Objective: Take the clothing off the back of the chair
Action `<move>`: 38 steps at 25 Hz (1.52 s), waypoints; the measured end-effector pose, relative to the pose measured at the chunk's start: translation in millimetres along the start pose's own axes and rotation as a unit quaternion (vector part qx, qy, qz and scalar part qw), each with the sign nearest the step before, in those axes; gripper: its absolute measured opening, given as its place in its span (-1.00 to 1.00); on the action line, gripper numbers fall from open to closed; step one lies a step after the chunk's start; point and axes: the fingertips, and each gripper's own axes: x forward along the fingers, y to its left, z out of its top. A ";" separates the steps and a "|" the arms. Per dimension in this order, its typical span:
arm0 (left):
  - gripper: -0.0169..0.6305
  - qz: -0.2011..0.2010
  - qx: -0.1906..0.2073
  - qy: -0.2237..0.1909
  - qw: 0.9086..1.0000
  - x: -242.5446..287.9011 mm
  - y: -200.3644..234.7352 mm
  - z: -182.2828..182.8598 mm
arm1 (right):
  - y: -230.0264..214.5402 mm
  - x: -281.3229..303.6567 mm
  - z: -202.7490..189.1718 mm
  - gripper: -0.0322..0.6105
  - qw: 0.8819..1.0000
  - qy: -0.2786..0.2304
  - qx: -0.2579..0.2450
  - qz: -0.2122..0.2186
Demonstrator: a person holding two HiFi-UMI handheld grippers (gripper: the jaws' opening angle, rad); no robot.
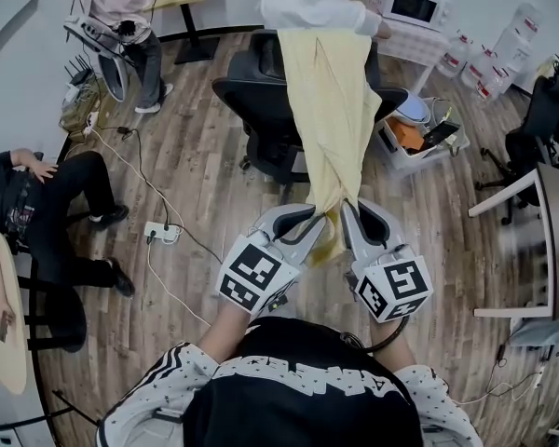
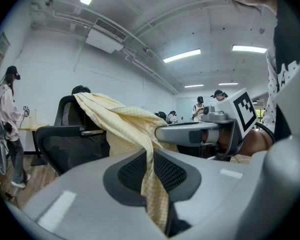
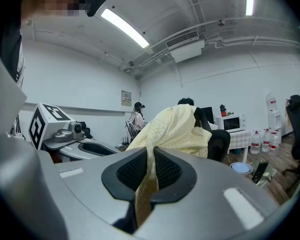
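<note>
Where wood floor runs through white-walled office: microwave at far side, people seated around. Pale yellow garment, fine checked weave, drapes over back of black chair, lower end stretched taut toward wearer. Left hand-held gripper: jaws narrow, pinching garment's end. Right hand-held gripper: jaws clamped on same end, just beside left.
</note>
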 end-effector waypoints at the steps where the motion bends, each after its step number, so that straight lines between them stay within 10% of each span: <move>1: -0.84 0.000 0.000 0.000 1.000 0.2 -2.0 0.4 | -0.3 -1.7 0.0 -0.79 1.000 0.000 0.000 0.001; 38: -0.84 0.016 0.002 0.009 1.000 -5.8 -67.8 2.5 | 2.2 -62.5 -5.2 -0.78 0.999 0.007 0.001 0.034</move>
